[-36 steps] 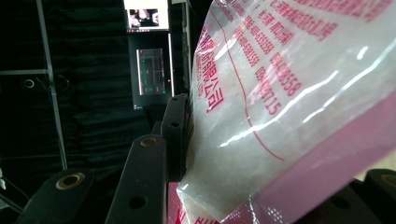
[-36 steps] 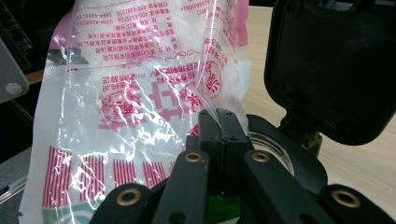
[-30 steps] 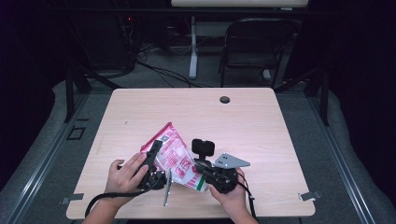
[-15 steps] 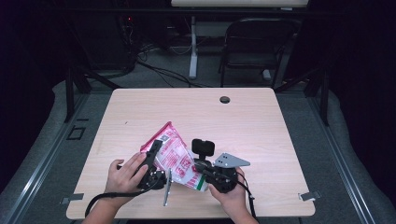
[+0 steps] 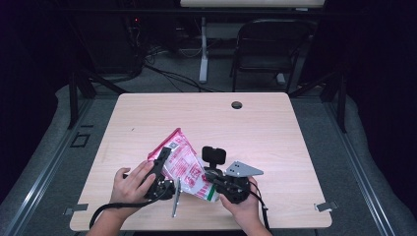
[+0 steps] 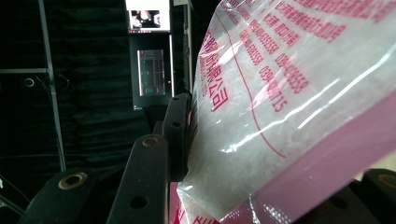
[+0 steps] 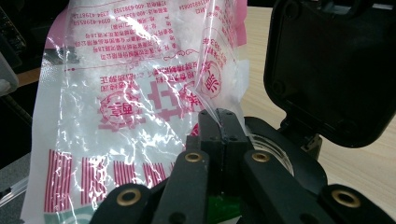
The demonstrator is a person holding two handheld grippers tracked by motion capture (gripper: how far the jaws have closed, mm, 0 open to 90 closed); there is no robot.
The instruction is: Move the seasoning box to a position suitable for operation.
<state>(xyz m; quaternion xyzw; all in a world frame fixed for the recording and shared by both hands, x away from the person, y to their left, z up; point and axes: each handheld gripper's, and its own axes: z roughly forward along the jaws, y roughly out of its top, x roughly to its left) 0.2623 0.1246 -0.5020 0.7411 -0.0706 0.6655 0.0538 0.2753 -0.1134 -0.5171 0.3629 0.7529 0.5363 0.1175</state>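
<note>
- The right hand-held gripper (image 7: 219, 122) has its two black jaws pressed together, pinching a fold of clear film at the lower edge of the bag (image 7: 140, 93).
- In the high view this right hand-held gripper (image 5: 216, 183) sits at about 6 o'clock on the surface (image 5: 295, 132), held in the person's right hand (image 5: 242, 206), with a grey three-cornered plate (image 5: 243, 169) on top pointing toward 3 o'clock.
- The left hand-held gripper (image 6: 261, 154) stands part-way apart, grasping the bag (image 6: 299, 93) across its thickness; one jaw lies flat against the film at the left, while the other is mostly covered by the bag's pink edge.
- In the high view the left hand-held gripper (image 5: 162, 169) is at about 7 o'clock, gripped by the left hand (image 5: 130, 184), with a black cable trailing toward the near edge.
- The bag (image 5: 181, 162) is a clear plastic pouch with pink-red print, a pink band and white grainy contents. It is held between the two grippers near the surface's 6 o'clock edge, with its top corner pointing toward 12 o'clock. Whether its lower edge touches the surface I cannot tell.
- A dark round hole (image 5: 236, 104) lies at 12 o'clock on the surface, well apart from the bag.
- A black chair (image 5: 268, 46) stands beyond the far edge at about 1 o'clock.
</note>
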